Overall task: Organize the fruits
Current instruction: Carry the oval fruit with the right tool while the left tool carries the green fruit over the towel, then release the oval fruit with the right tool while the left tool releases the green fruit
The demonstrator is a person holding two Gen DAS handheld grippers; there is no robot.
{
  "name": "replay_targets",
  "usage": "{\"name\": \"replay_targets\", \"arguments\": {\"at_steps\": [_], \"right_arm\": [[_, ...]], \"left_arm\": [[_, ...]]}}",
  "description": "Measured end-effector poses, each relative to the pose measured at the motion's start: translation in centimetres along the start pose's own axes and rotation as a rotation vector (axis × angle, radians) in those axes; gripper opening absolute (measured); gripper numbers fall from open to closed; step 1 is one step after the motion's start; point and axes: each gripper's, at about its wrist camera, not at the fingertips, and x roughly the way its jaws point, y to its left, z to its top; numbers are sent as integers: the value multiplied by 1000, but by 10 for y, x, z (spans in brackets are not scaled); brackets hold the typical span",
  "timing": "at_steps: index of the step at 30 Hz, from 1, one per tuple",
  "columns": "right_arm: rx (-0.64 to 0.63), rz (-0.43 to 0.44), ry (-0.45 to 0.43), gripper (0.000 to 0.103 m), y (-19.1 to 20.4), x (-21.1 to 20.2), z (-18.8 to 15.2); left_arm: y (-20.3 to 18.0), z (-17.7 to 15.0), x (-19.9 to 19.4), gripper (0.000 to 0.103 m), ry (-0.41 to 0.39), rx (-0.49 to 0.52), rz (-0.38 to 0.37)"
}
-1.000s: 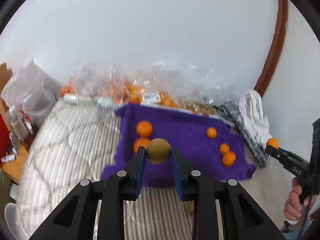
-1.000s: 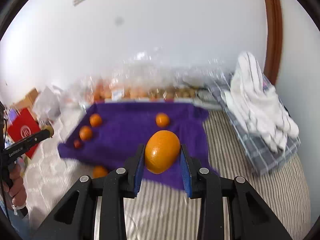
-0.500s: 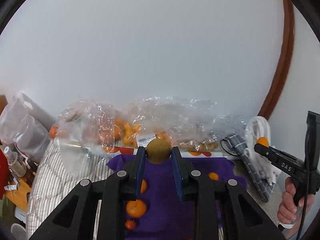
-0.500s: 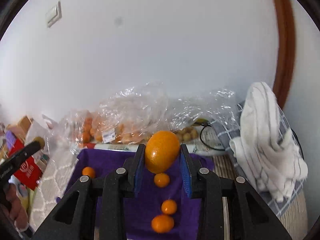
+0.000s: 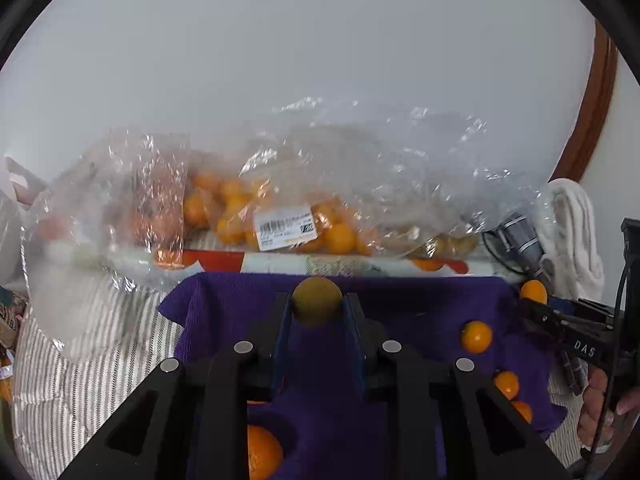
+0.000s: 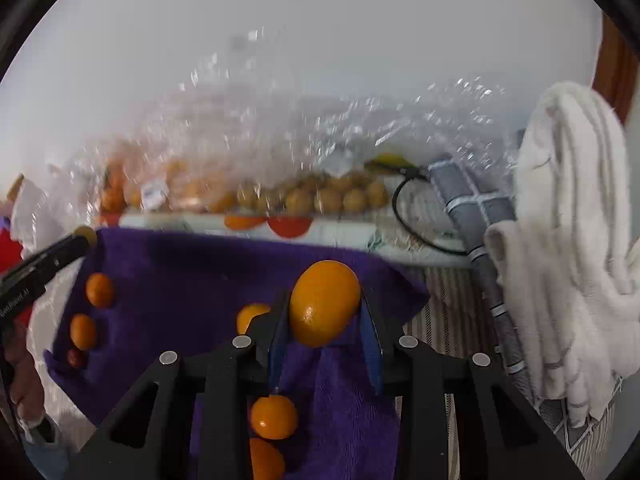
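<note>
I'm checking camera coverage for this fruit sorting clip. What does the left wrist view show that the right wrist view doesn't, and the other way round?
Only the left wrist view shows the barcode label legibly on the bag of oranges and the left gripper gripping a brownish-green round fruit.

Only the right wrist view shows the bag of tan round fruits, the black cable and the right gripper gripping a large orange.

Both show the purple towel, loose small oranges on it, and the white towel.
</note>
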Motion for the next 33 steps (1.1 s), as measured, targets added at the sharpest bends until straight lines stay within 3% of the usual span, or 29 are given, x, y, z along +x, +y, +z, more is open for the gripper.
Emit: {"name": "replay_targets", "arguments": {"at_steps": [4,23,26,29,33], "right_arm": [[-43,-6,54,33,7,22,-7],[-92,-43,119,34,19,41,-11],[-105,-57,111,39,24,41,-12],[-98,-58,101,51,24,37,-11],[-73,-52,88,52,22,28,-6]], "left_arm": [[4,-4,12,25,49,-20,-42],[-12,-22,49,25,177,81,94],[-12,-23,51,26,185,88,101],[-16,-25,51,26,197,89,91],[-22,-22,45,26,180,92,65]]}}
